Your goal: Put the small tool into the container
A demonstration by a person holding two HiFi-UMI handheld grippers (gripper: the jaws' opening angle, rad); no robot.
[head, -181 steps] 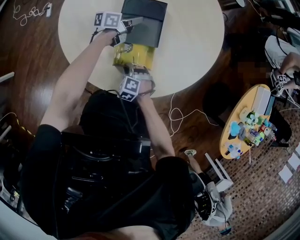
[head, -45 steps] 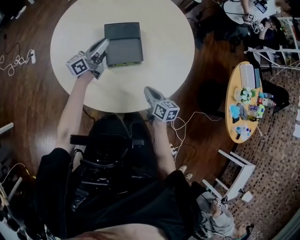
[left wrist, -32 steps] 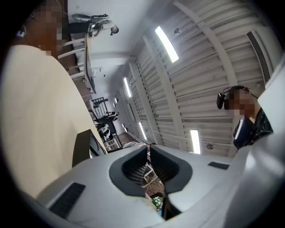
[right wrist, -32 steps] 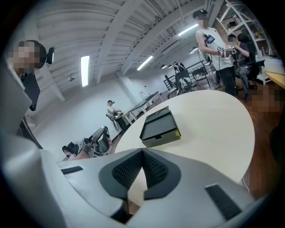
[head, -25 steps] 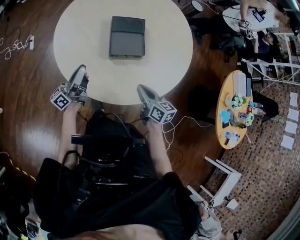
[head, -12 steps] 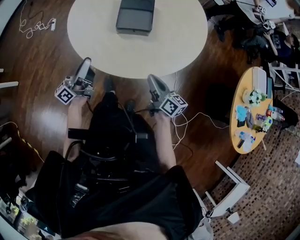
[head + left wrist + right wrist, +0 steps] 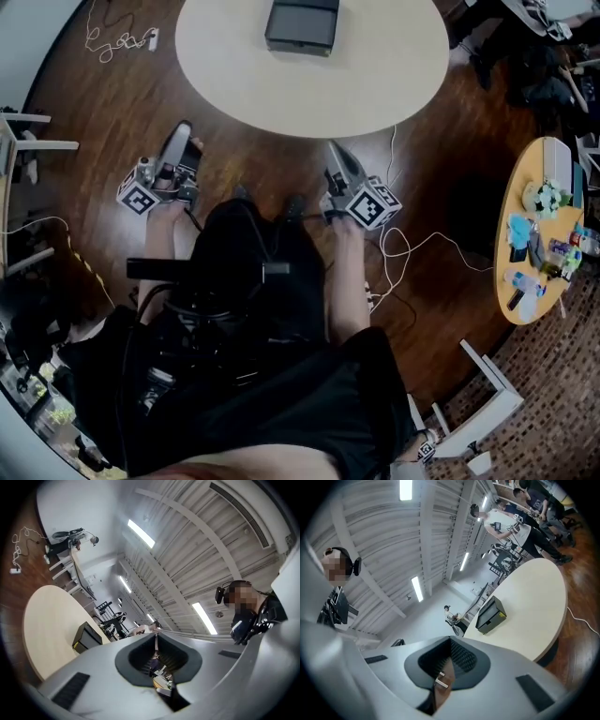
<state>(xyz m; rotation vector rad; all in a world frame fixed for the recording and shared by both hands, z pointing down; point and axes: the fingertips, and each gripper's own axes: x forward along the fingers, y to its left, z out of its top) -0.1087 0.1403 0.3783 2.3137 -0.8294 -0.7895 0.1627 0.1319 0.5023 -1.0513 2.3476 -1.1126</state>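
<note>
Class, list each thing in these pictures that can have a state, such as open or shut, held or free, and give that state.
Container, lid shut, lying flat on the round table.
Left tongs, shut, nothing in them, held short of the table.
Right tongs, shut, nothing in them, held short of the table.

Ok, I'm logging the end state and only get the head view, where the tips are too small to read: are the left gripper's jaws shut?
Observer: Yes. In its own view the left gripper has its jaws together, with nothing between them.
Operator: And the other one?
Observer: The right gripper is the same: jaws together, empty.
Operator: Anything side-on that I'm missing?
Observer: The box on the table shows a yellow base under its dark lid.
</note>
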